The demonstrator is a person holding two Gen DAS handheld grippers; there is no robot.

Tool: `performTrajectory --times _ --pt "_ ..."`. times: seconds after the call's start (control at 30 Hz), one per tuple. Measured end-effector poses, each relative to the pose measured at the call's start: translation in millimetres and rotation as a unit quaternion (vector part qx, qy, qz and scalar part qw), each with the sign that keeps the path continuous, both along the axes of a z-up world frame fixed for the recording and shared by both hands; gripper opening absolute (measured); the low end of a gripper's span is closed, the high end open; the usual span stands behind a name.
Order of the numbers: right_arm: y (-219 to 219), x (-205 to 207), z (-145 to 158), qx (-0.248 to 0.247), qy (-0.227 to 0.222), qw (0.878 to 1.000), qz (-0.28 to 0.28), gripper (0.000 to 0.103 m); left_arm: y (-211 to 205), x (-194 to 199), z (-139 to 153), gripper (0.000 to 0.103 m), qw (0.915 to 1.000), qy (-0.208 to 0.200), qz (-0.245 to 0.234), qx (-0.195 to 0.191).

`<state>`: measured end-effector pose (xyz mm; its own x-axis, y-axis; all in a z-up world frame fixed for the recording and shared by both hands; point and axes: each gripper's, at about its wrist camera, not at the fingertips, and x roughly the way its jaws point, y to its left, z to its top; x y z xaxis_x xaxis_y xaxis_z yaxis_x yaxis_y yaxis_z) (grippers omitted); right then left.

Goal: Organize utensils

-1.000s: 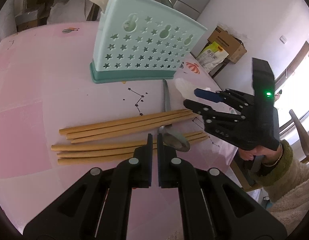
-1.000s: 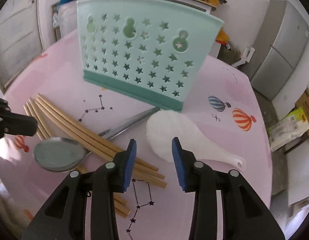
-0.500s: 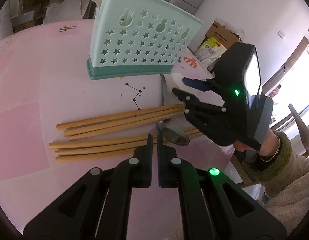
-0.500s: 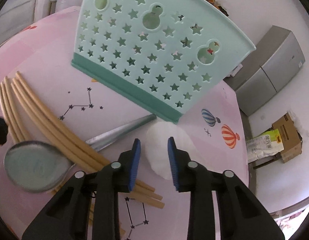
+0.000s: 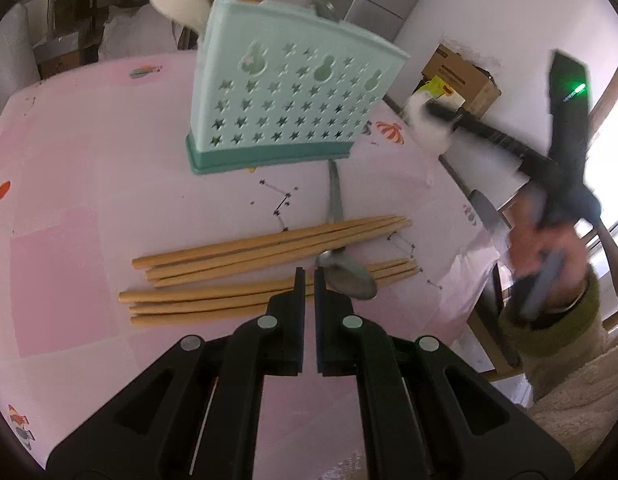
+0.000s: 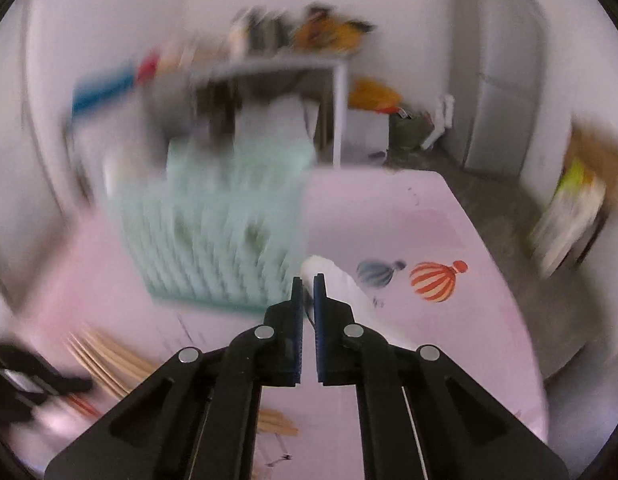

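Between my right claw's (image 6: 308,280) clamped jaws, I am gripping the white rice paddle (image 6: 341,282) beside the mint utensil holder (image 6: 213,236). My left claw (image 5: 308,276) is hanging closed and empty over the chopsticks (image 5: 245,252) and the metal spoon (image 5: 349,278).

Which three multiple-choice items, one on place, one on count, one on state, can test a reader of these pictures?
1. Where does the metal spoon lie?
A. across the chopsticks
B. in the holder
C. on the floor

2. How many chopsticks lie on the table?
A. two
B. six
C. ten

3. What does the right gripper hold?
A. a chopstick
B. nothing
C. the white spoon

Key: 1 A, its bowl and handle cross the sticks. 2 B, two groups of three. 3 C, the jaws pinch it off the table.
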<state>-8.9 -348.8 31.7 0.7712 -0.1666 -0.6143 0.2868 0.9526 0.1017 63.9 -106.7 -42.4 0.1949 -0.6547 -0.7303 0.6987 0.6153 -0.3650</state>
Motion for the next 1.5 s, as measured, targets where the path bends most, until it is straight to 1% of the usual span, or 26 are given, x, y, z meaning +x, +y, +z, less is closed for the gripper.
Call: performTrajectory --times 0.03,0.1,0.17,0.23,0.3,0.37,0.4,0.47,0.53,0.57,0.6,0.67,0.7,0.73,0.8,0.83,0.9,0.97,1.03,1.1,1.23,1.33,1.4,1.43,1.47,1.5 --pt "-16.2 -9.8 12.9 0.038 -0.025 0.999 -0.007 0.003 -0.1 -2.2 2.5 0.003 1.0000 -0.002 -0.001 -0.003" --pt "-49.3 -33.0 34.8 0.125 -0.082 0.989 -0.012 0.002 -2.2 -5.9 5.4 0.006 1.0000 -0.002 -0.004 -0.006" --pt "-66.6 -50.5 44.7 0.169 -0.115 0.979 -0.020 0.002 -3.5 -8.2 6.7 0.007 0.9999 -0.001 -0.007 -0.008" --pt "-78.1 -60.6 43.1 0.189 -0.127 0.973 -0.029 0.002 -4.8 -11.0 6.5 0.007 0.9999 0.002 -0.008 -0.009" --pt "-83.8 -64.0 32.7 0.185 -0.110 0.975 -0.052 0.002 -6.6 -12.8 5.8 0.007 0.9999 0.010 -0.007 -0.012" --pt "-89.9 -66.2 20.1 0.206 -0.099 0.971 -0.064 0.002 -6.7 -13.2 3.6 0.008 0.9997 0.019 -0.005 -0.015" --pt "-91.1 -68.6 16.3 0.212 -0.097 0.970 -0.068 0.002 -7.2 -12.8 2.3 0.010 0.9996 0.023 -0.004 -0.016" --pt "-92.2 -74.7 12.8 0.222 -0.102 0.967 -0.075 0.002 -7.0 -12.4 -0.2 0.015 0.9991 0.038 -0.001 -0.017" --pt "-92.0 -79.7 11.6 0.222 -0.108 0.966 -0.081 0.002 -6.8 -10.5 -5.5 0.015 0.9980 0.059 0.009 -0.018" --pt "-92.0 -80.9 10.8 0.223 -0.110 0.965 -0.081 0.002 -6.7 -10.6 -6.3 0.015 0.9979 0.061 0.015 -0.015" --pt "-91.7 -81.3 10.1 0.224 -0.110 0.965 -0.081 0.002 -7.1 -12.1 -5.7 0.015 0.9984 0.052 0.018 -0.010" --pt "-91.2 -82.4 9.2 0.223 -0.106 0.966 -0.080 0.002 -11.5 -20.7 -0.5 0.017 0.9999 0.009 0.007 0.007" --pt "-91.1 -83.8 8.7 0.224 -0.106 0.966 -0.079 0.002 -16.8 -29.0 3.2 0.019 0.9991 -0.033 -0.006 0.027" --pt "-90.1 -84.4 9.4 0.225 -0.107 0.965 -0.078 0.002 -20.3 -34.1 4.7 0.023 0.9975 -0.056 -0.017 0.038" --pt "-89.4 -84.3 10.9 0.224 -0.106 0.966 -0.078 0.002 -32.3 -49.2 6.2 0.025 0.9887 -0.120 -0.053 0.072" --pt "-89.1 -84.7 11.2 0.224 -0.106 0.966 -0.078 0.002 -39.0 -56.5 4.9 0.025 0.9815 -0.153 -0.070 0.092" --pt "-89.0 -85.0 11.1 0.226 -0.106 0.965 -0.078 0.002 -49.1 -65.5 -0.7 0.026 0.9671 -0.201 -0.092 0.126" --pt "-88.6 -85.2 11.8 0.227 -0.106 0.965 -0.079 0.002 -58.6 -74.4 -11.2 0.026 0.9441 -0.257 -0.124 0.165" --pt "-89.5 -85.1 11.2 0.227 -0.106 0.965 -0.078 0.002 -63.7 -81.4 -20.1 0.026 0.9210 -0.301 -0.154 0.193" --pt "-89.6 -84.9 11.2 0.227 -0.106 0.965 -0.078 0.002 -68.0 -88.8 -29.9 0.026 0.8920 -0.346 -0.187 0.223" --pt "-89.6 -84.6 10.5 0.228 -0.106 0.965 -0.078 0.002 -71.7 -90.8 -40.2 0.023 0.8558 -0.391 -0.222 0.255" --pt "-89.3 -84.8 10.6 0.228 -0.106 0.965 -0.078 0.002 -73.2 -88.8 -41.8 0.018 0.8414 -0.404 -0.242 0.265" --pt "-89.3 -84.9 10.8 0.228 -0.106 0.965 -0.078 0.002 -74.8 -88.2 -43.8 0.012 0.8329 -0.408 -0.256 0.273" --pt "-89.3 -84.8 10.8 0.228 -0.106 0.965 -0.078 0.002 -74.6 -88.2 -43.3 0.007 0.8290 -0.407 -0.267 0.275" --pt "-88.6 -85.3 11.2 0.228 -0.106 0.965 -0.079 0.002 -74.2 -89.4 -40.6 0.005 0.8280 -0.407 -0.274 0.272" --pt "-88.7 -85.1 11.2 0.228 -0.105 0.965 -0.078 0.002 -74.1 -89.9 -36.7 0.004 0.8298 -0.403 -0.280 0.267"
